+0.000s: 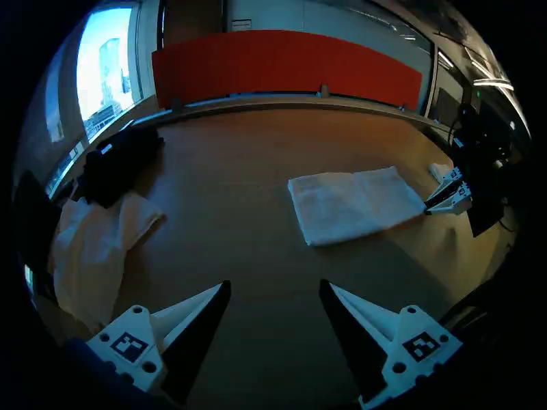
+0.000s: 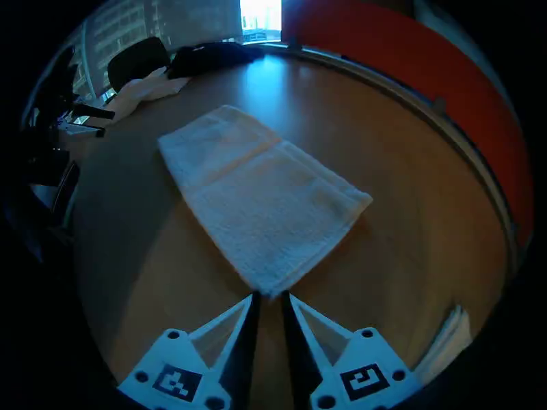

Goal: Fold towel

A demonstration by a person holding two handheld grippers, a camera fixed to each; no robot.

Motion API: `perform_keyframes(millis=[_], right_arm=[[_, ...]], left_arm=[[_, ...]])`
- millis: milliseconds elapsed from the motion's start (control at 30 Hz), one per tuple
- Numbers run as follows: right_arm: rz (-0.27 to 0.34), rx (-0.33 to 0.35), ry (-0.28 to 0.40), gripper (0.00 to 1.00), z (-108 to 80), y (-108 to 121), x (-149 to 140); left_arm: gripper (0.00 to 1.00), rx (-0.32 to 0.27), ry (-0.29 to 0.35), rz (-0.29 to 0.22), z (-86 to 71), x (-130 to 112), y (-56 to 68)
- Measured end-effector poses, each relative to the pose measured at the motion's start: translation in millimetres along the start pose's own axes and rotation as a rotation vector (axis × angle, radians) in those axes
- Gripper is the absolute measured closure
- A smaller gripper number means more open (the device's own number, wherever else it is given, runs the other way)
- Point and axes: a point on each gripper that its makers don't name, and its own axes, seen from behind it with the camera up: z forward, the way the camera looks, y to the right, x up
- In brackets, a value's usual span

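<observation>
One white terry towel (image 2: pixel 260 198), folded into a long rectangle with a crease across it, lies flat on the brown wooden counter (image 2: pixel 410 205), roughly midway across its width and closer to the right edge than the left. In the right gripper view its nearest corner points straight at the right gripper (image 2: pixel 270 296) and reaches up to the fingertips. The jaws there stand nearly together with only a narrow slit between them, and I cannot tell whether they pinch that corner or merely sit at it.

In the left gripper view the left gripper (image 1: pixel 273 283) hovers over bare wood near the front edge of the counter, jaws spread wide and holding nothing. The towel lies well ahead of it and to the right, and the right gripper shows at the towel's right-hand corner, near the right edge of the counter.

At the counter's left edge a loose, crumpled white cloth (image 1: pixel 96 246) hangs partly over the side, touching a black bag (image 1: pixel 119 164) that sits behind it toward the far left corner. A long red partition panel (image 1: pixel 287 65) runs along the far edge of the counter, and a bright window (image 1: pixel 102 68) stands beyond the left corner
</observation>
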Motion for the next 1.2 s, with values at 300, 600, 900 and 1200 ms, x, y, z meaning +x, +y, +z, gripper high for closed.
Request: perform_keyframes(millis=[300,600,900,1200], right_arm=[[0.007,-0.002,0.028,0.95,-5.7,-5,12],[-0.014,-0.039,0.141,0.95,-30.9,-4,70],[-0.102,-0.06,0.199,0.95,-47.8,-7,117],[-0.128,-0.087,0.203,0.95,-67.7,2,123]], left_arm=[[0.04,-0.006,0.009,0.004,-1.4,3,2.7],[0.04,-0.005,0.013,0.002,-4.1,3,2.6],[0.04,-0.004,0.019,-0.005,-6.9,3,5.0],[0.04,-0.003,0.021,-0.012,-9.5,2,4.6]])
